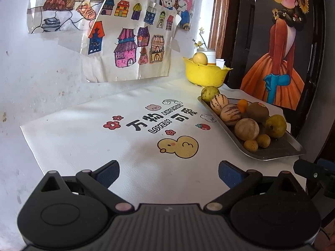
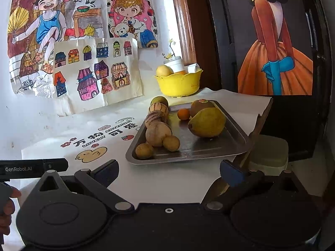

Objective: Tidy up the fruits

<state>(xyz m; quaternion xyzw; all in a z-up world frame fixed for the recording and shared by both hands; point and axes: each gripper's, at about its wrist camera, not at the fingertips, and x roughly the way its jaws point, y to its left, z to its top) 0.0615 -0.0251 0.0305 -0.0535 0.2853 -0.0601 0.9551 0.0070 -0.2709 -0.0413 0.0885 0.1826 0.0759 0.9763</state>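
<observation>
A metal tray (image 2: 230, 144) (image 1: 278, 148) on the white mat holds several fruits: a yellow-green pear (image 2: 207, 122) (image 1: 276, 125), a kiwi (image 2: 201, 105) (image 1: 257, 111), a small orange (image 2: 183, 114), striped melons (image 2: 158, 110) (image 1: 230, 114), a tan round fruit (image 2: 158, 133) (image 1: 246, 129) and small yellow-brown fruits (image 2: 171, 143) (image 1: 250, 145). A yellow bowl (image 2: 180, 83) (image 1: 204, 73) behind the tray holds a pale round fruit (image 2: 164, 70) (image 1: 200, 58). My left gripper (image 1: 168, 172) is open and empty, over the mat left of the tray. My right gripper (image 2: 168, 171) is open and empty, just before the tray's near edge.
The white mat (image 1: 104, 138) has printed cartoons and ends at the table's right edge (image 2: 263, 113). Drawings hang on the wall behind (image 1: 134, 41). A white jar with flowers (image 2: 174, 62) stands behind the bowl. A dark door with a poster (image 2: 276, 41) is at the right.
</observation>
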